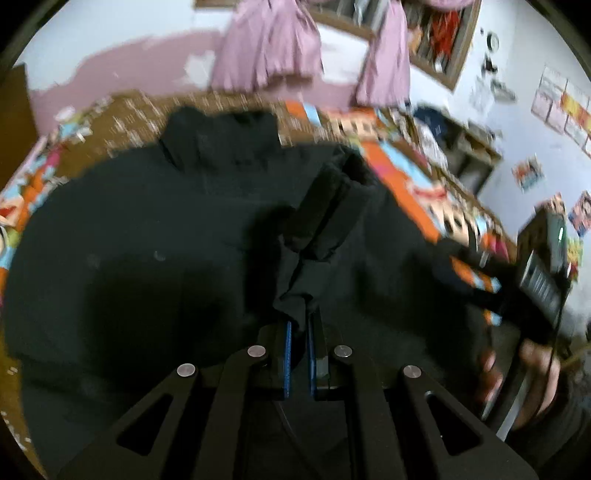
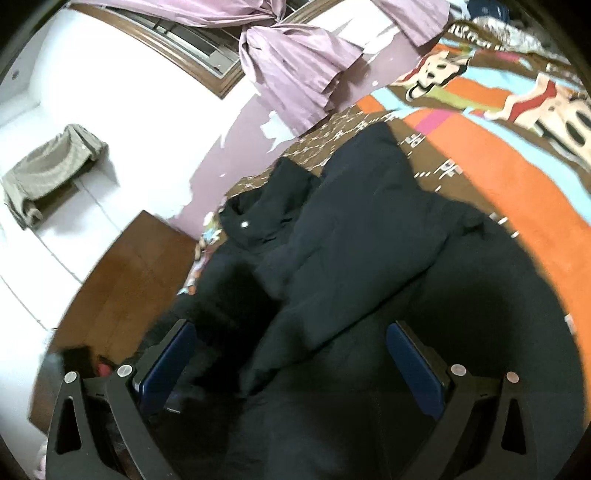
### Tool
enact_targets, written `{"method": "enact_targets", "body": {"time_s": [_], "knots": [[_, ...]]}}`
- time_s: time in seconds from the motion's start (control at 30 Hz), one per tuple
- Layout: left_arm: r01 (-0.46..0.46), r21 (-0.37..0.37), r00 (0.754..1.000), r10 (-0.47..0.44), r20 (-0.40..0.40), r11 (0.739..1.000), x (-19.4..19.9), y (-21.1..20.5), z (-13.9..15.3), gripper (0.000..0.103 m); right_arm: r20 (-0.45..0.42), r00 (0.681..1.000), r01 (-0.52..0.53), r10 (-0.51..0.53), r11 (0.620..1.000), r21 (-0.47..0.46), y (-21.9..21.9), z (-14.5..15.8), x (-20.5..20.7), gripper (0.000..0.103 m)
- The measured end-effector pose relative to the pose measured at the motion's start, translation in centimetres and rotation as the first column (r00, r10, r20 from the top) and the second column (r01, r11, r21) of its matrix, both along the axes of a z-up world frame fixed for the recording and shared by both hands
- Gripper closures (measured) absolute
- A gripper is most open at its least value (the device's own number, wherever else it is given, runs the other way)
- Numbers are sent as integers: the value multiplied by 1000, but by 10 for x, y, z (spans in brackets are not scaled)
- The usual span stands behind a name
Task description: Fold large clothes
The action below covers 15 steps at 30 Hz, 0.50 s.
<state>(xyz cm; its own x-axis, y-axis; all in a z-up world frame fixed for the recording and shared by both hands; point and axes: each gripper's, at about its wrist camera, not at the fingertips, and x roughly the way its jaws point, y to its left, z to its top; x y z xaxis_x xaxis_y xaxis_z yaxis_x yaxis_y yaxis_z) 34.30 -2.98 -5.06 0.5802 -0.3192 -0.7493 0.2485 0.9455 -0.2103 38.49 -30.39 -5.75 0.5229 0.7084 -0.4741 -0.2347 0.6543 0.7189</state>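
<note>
Pinching a bunched fold of the black jacket (image 1: pixel 155 229), the left gripper (image 1: pixel 299 325) has its two blue-padded fingers (image 1: pixel 287 354) drawn nearly together, the dark cloth caught between the tips and pulled up into a small peak. From that pinch the fabric runs away toward a thick rolled edge, perhaps a cuff or a hem, that I cannot make out for sure in the blur.

The right gripper (image 2: pixel 291 354) stands released, its two blue pads (image 2: pixel 413 362) spread wide with nothing pressed between them. It hovers over the same jacket, and a broad fold, likely a sleeve, lies in the gap below the fingers without touching either pad as far as I can tell. In the left camera's view this gripper shows at the right edge, held by a hand (image 1: pixel 532 376).

One jacket only, spread across the bed (image 2: pixel 480 155), which wears a bright cartoon-print cover in orange, blue and brown. Its collar, with one pale snap, points toward the far wall.

Beyond the bed hang two pink curtains (image 1: pixel 269 44) knotted at a window. Open shelves (image 1: pixel 439 33) on the wall hold a jumble of things too blurred to name. A brown wooden board (image 2: pixel 129 280) stands by the bed, and one beige cloth (image 2: pixel 48 173) lies on a white ledge.
</note>
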Motion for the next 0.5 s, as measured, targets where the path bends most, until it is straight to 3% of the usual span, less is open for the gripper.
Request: {"method": "enact_targets", "body": {"time_s": [0.13,0.23,0.3,0.37,0.47,0.5], "knots": [[13,10,998,-13,-61,1000,0,4,-37,98,-45,998,-30,32,999,36,10,-5,1,0],[6,-17,998,-7,-68,1000,-1,11,-51,98,-100,995,-26,27,1000,10,18,-11,8,2],[1,-56,997,-5,-73,998,-1,19,-53,97,-128,991,-46,47,999,16,25,-11,12,20],[0,-100,997,-7,-74,995,-1,26,-55,96,-137,988,-65,68,998,25,33,-11,12,30],[3,-123,997,-12,-73,992,1,28,-52,96,-174,982,-86,80,996,-26,48,-15,14,37],[4,-127,997,-13,-70,992,1,28,-52,96,-190,979,-91,80,995,-48,52,-18,15,50]]}}
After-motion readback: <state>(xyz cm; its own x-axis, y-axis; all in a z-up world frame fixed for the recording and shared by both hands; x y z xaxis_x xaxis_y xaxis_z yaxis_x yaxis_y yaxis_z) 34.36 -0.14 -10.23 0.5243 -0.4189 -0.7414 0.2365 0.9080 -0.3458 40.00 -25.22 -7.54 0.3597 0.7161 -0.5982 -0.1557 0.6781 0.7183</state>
